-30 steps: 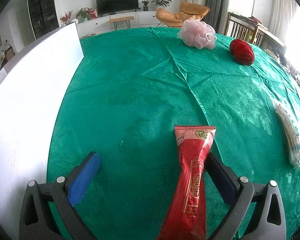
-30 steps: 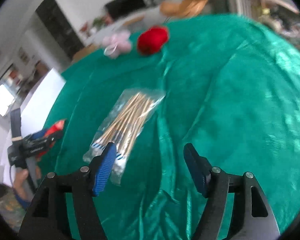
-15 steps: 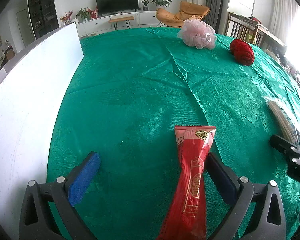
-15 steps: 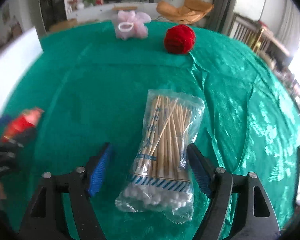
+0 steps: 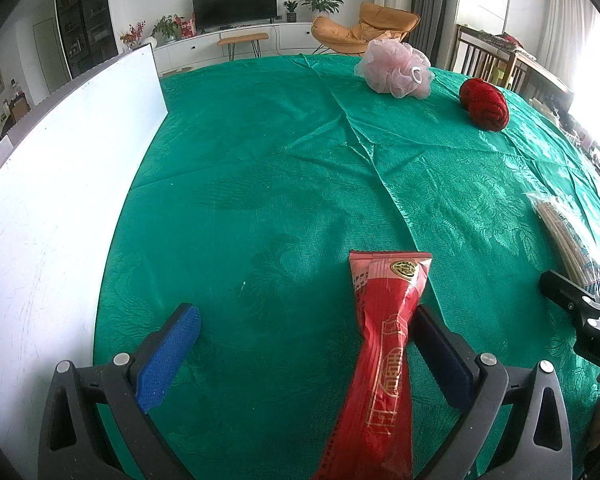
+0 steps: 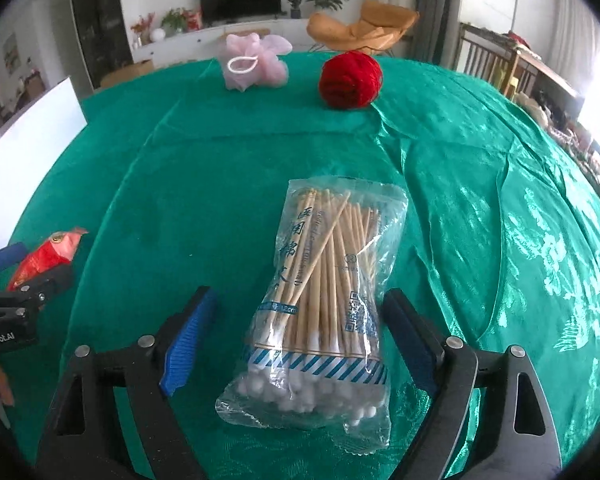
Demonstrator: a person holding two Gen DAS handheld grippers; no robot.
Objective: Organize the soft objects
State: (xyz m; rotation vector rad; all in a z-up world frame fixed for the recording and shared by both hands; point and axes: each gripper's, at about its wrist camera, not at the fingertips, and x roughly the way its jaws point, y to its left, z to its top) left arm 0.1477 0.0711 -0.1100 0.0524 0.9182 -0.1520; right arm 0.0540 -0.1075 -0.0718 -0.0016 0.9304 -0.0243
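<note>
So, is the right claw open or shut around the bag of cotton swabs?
Open. The right claw has just been opening; the bag of cotton swabs lies between its pads, clear gap at left.

Free room and obstacles on the green patterned tablecloth (image 5: 280,200)

Open: the broad middle of the cloth, bare from the near edge to the far side, creased only by low folds. Left side: closed off by an upright white board (image 5: 60,200) along the table's edge. Far end: a pink mesh bath pouf (image 6: 254,62) and a ball of red yarn (image 6: 350,78), close together but apart, with a passable gap between. Near left: a red printed plastic packet (image 5: 384,344) lies against one finger of the left gripper (image 5: 300,344). Near right: a clear bag of wooden cotton swabs (image 6: 324,300) fills most of the gap of the wide-spread right gripper (image 6: 296,332), leaving a strip free on its left.
</note>
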